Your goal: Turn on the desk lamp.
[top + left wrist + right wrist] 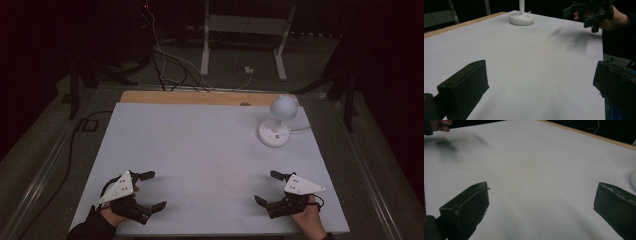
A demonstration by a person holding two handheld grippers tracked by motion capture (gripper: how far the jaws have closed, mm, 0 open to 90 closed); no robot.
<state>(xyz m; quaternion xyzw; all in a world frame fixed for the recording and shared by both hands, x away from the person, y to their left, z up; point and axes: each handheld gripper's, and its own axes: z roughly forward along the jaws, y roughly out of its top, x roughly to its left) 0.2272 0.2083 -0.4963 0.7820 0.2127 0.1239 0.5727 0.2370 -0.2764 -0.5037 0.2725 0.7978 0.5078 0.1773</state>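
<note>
Dark floor and tangled cables (165, 65) surround a white bench (200, 150) whose far edge shows a strip of bare wood (190, 97). On the bench's far right part stands a small white lamp (277, 122) with a round base and a ball-shaped head; a white cord runs from it off the right side. Beyond the bench a white metal frame (245, 35) stands on the floor.

At the near left corner a hand holds the left gripper (150, 191), its fingers spread wide with nothing between them. In the left gripper view those two black fingers (464, 88) frame bare bench surface, with the lamp's base at the far end. At the near right, the other hand holds the right gripper (266, 188), its fingers likewise spread apart and holding nothing. The two grippers are well apart, and both are well apart from the lamp.
</note>
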